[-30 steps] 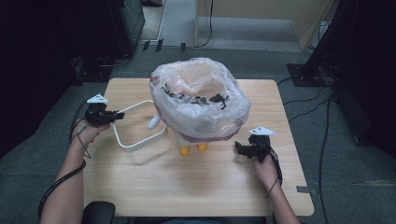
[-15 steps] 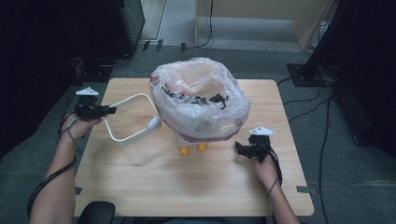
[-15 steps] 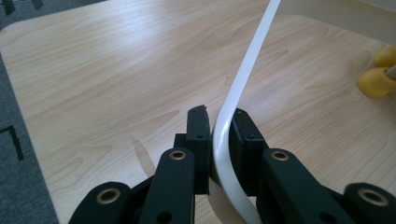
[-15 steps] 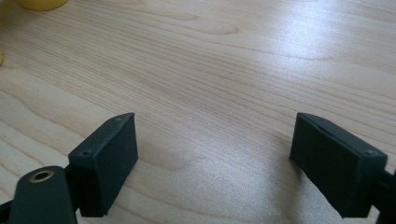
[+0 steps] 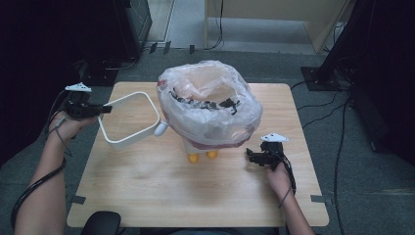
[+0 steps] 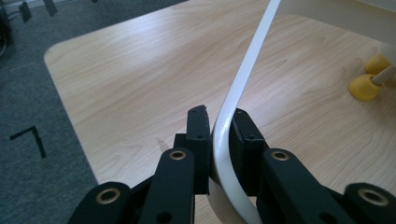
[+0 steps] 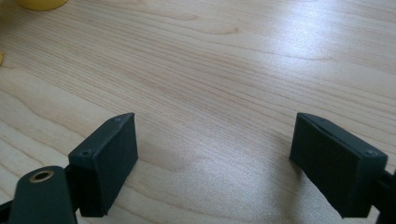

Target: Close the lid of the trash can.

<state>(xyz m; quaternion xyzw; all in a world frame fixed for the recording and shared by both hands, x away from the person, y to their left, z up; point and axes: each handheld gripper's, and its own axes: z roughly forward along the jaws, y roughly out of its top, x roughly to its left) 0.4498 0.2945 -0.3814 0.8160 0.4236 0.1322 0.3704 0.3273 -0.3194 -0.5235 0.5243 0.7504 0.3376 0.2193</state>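
A white loop-shaped frame (image 5: pixel 132 138) hangs over the table's left part, with a rounded white end near the bin. My left gripper (image 5: pixel 101 108) is shut on its left edge, and in the left gripper view the white band (image 6: pixel 250 70) is pinched between the jaws of that gripper (image 6: pixel 219 128). At the table's centre stands a bin lined with a clear plastic bag (image 5: pixel 210 120), on yellow feet (image 5: pixel 195 157); dark scraps lie inside. My right gripper (image 5: pixel 250 156) rests low, right of the bin, open and with nothing in it (image 7: pixel 215 149).
The wooden table (image 5: pixel 147 191) has rounded corners and grey carpet around it. Dark cabinets stand at the back left, and a black stand base (image 5: pixel 323 78) with cables lies at the right. A yellow foot (image 6: pixel 364 87) shows beyond the frame.
My left gripper has carried the white frame leftward and farther from the person, away from the bin. The right gripper has stayed still and open.
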